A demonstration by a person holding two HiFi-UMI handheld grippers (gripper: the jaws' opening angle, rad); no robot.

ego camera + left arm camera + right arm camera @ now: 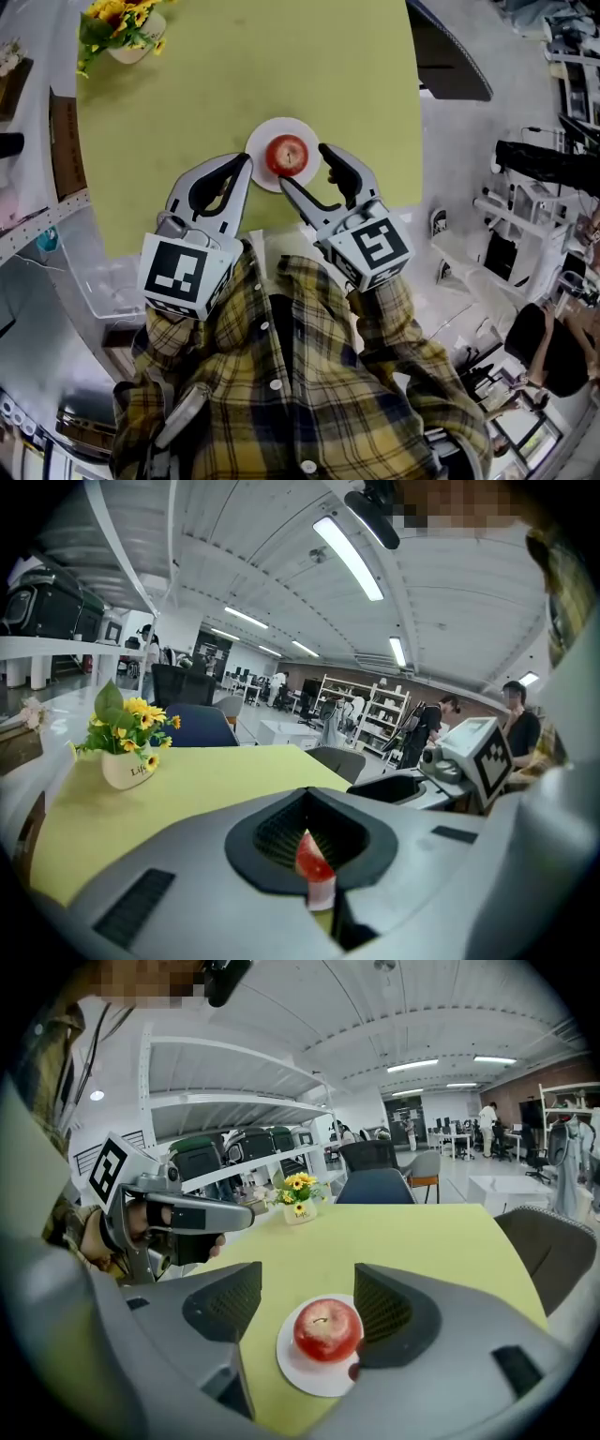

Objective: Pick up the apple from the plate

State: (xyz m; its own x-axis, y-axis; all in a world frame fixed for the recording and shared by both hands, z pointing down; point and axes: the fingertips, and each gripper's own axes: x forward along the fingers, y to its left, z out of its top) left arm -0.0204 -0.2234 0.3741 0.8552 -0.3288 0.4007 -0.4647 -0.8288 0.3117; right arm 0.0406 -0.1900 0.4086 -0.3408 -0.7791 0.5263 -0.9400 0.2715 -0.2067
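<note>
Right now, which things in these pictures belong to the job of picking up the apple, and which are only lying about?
For the job: red apple; white plate under it; right gripper, open, a jaw on either side of the apple.

Just lying about: pot of yellow flowers at the far corner of the table; left gripper, shut, holding nothing.

The left gripper (pixel 305 797) has its jaws together right across the apple (pixel 312 860), so only a red sliver shows above the plate (pixel 322 893). Far beyond the plate, the flower pot (pixel 129 49) is clipped by the head view's top edge.
</note>
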